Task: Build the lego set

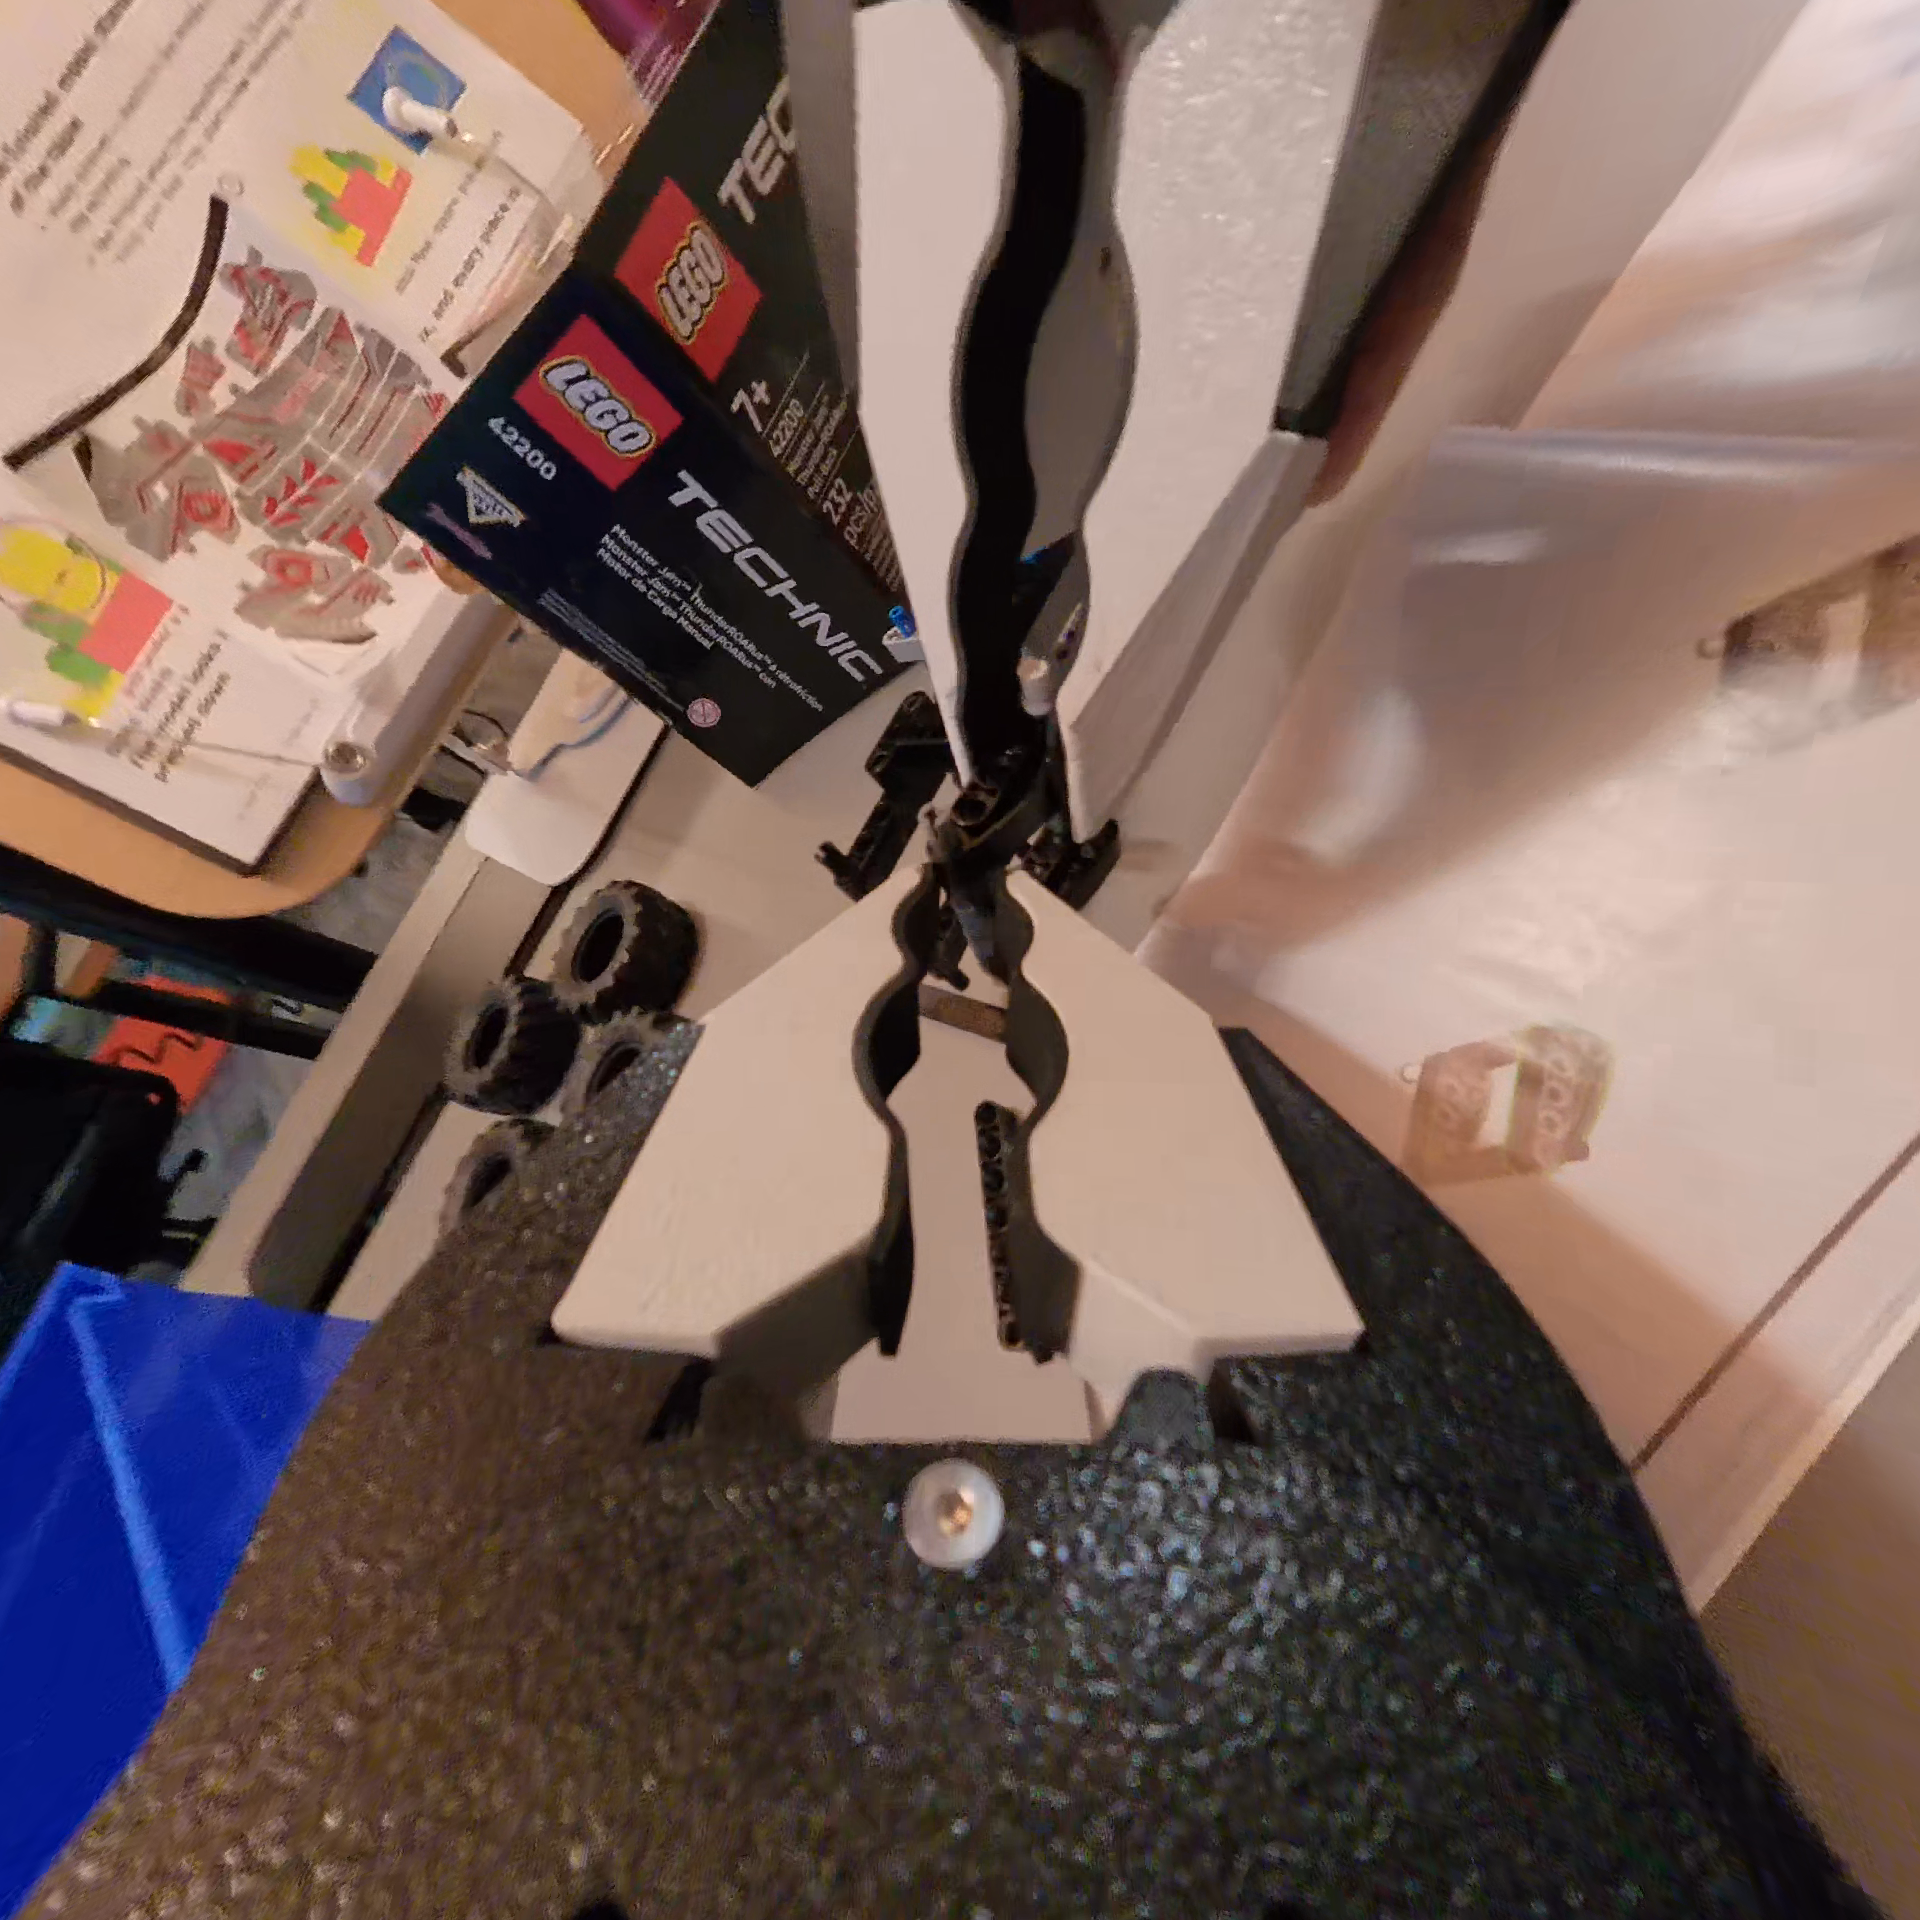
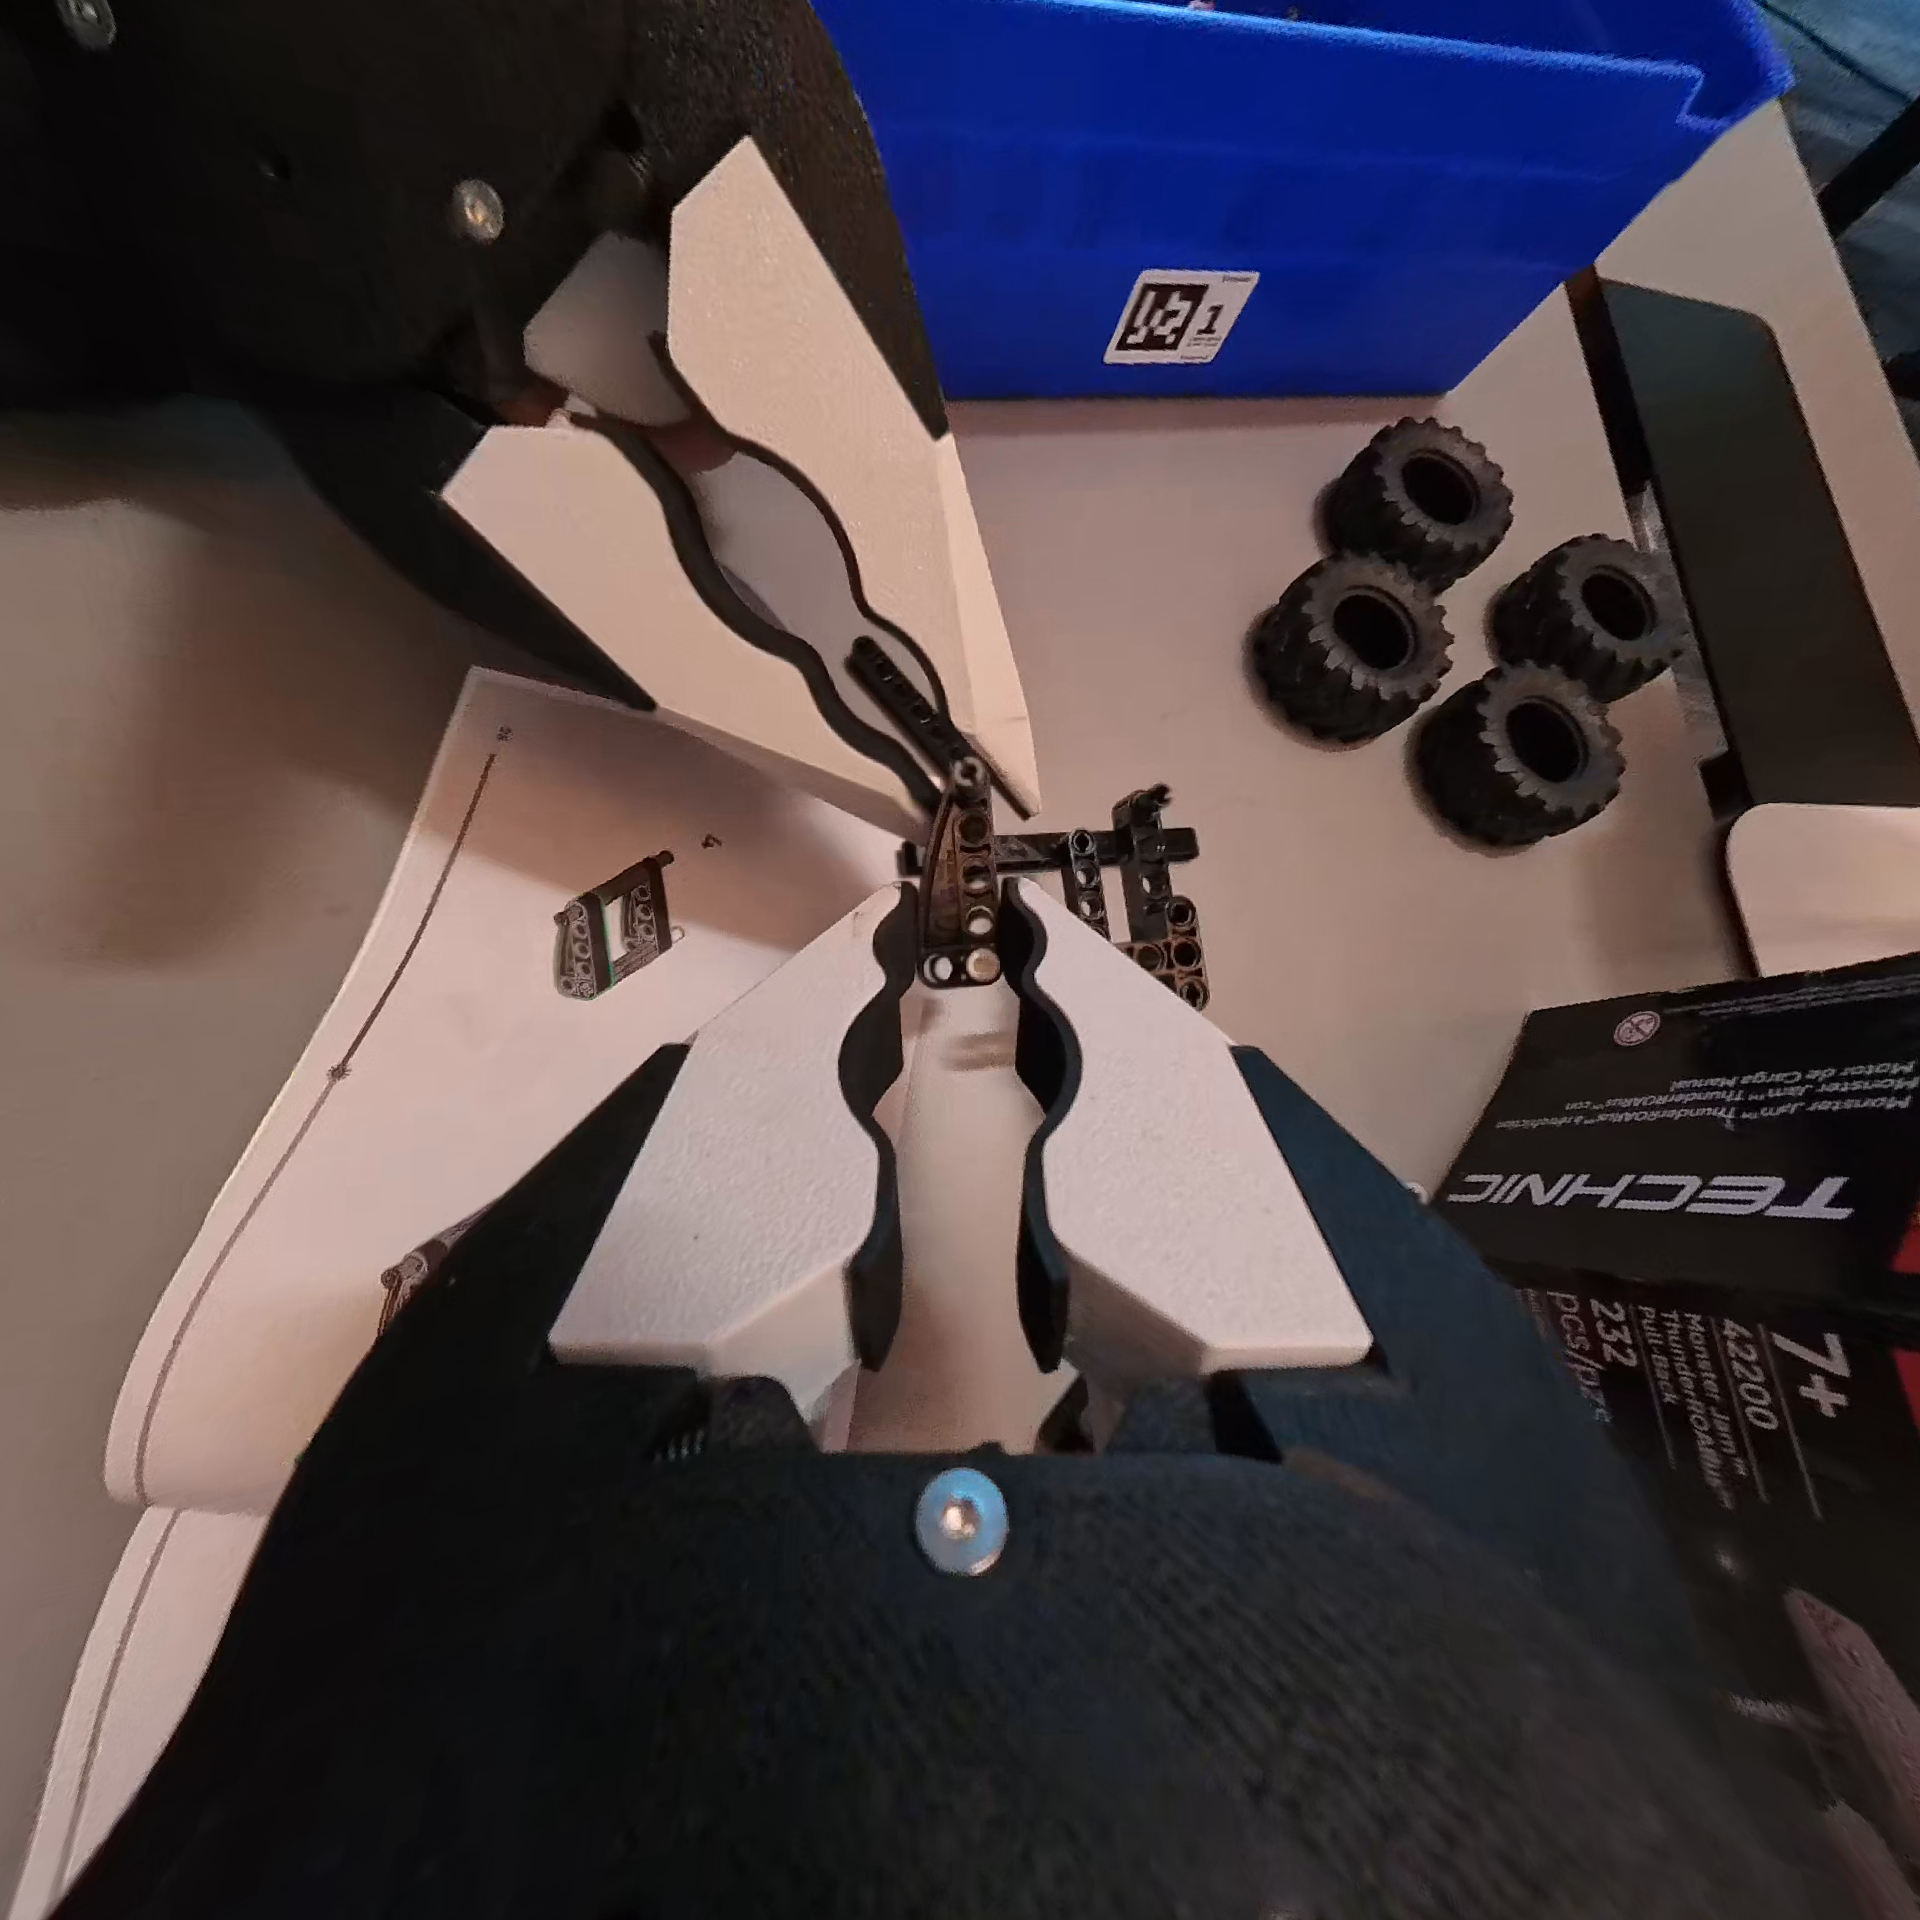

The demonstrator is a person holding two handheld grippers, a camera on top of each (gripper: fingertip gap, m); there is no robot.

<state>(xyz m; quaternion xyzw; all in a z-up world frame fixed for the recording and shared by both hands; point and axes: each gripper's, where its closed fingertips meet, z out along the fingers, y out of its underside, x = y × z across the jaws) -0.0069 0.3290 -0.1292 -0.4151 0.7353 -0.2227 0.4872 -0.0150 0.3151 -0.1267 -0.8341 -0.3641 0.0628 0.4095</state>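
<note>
Joining pieces mid-air | right claw clamped on black beam, presenting its holes | left claw clamped on second beam, meeting it tip-to-tip above worktop | tyres spare, apart.

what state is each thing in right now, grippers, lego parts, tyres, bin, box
left gripper: shut on long black beam
right gripper: shut on curved black piece
black frame assembly: lying on table
four tyres: loose, clustered
blue bin: open-topped
set box: lying flat
</note>
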